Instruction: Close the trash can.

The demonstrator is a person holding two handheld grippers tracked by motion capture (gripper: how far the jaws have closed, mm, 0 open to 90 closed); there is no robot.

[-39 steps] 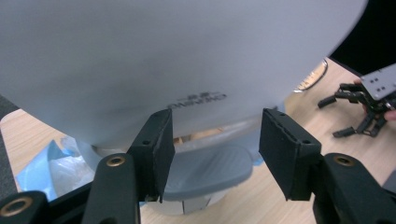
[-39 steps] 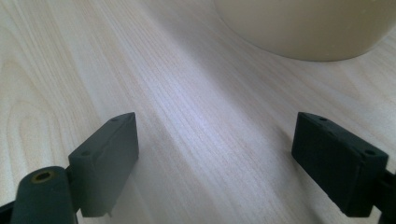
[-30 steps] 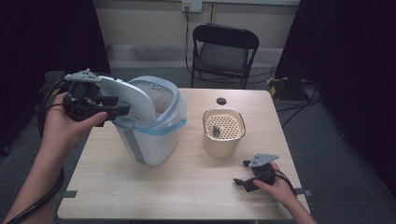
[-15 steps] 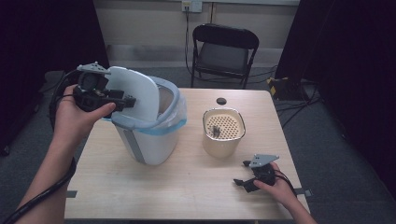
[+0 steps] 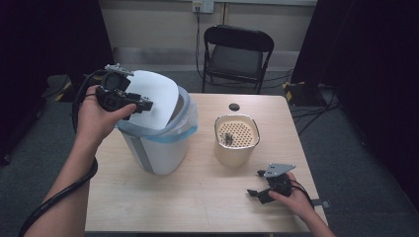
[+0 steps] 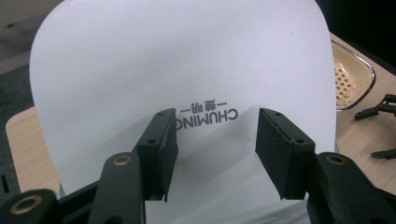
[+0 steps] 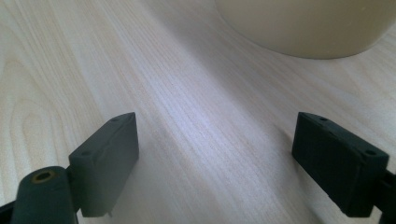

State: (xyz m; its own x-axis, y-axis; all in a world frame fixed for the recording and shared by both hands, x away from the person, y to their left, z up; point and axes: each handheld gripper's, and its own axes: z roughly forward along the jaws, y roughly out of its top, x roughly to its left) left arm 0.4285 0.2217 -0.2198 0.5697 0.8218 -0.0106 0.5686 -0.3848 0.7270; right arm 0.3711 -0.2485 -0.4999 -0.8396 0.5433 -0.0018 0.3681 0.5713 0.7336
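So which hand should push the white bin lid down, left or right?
Probably left. The left gripper is already at the white lid, its fingers either side of the lid's raised part. The right gripper rests open on the table, across from the bin.

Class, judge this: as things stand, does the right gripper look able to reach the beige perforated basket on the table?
Probably yes: the right gripper rests open on bare table, and nothing lies between it and the beige perforated basket.
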